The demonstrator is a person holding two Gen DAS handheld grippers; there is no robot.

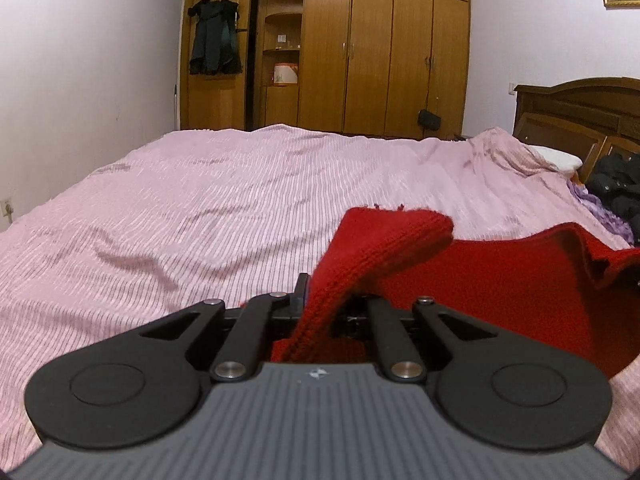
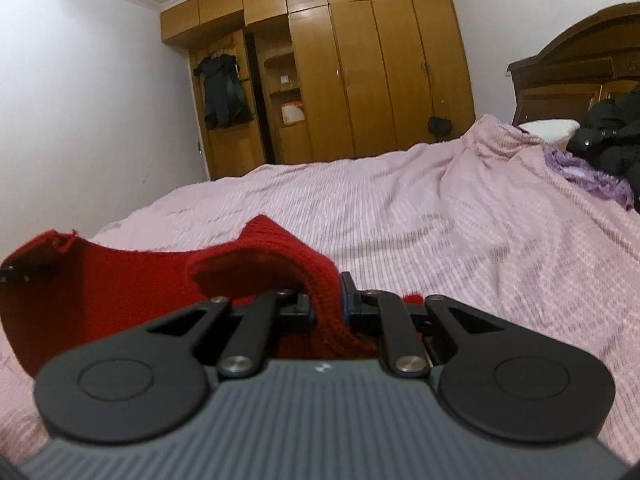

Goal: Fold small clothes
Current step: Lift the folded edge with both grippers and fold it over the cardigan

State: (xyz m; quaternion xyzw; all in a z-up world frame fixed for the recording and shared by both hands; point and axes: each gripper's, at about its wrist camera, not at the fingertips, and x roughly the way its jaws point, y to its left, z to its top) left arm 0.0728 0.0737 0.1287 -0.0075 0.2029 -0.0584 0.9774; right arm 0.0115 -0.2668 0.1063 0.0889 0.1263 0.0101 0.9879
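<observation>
No readable text, label, brand or number is to be found. A small pale mark is seen on the grey ribbed body of each tool, but it cannot be read.

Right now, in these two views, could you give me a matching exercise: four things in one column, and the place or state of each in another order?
Things:
1. red knit garment
2. dark dress
3. purple cloth
4. white pillow

Places or states:
A. by the headboard
B. hanging on the wardrobe
C. pinched by both grippers
D. beside the black clothes

Pairs: 1-C, 2-B, 3-D, 4-A
</observation>
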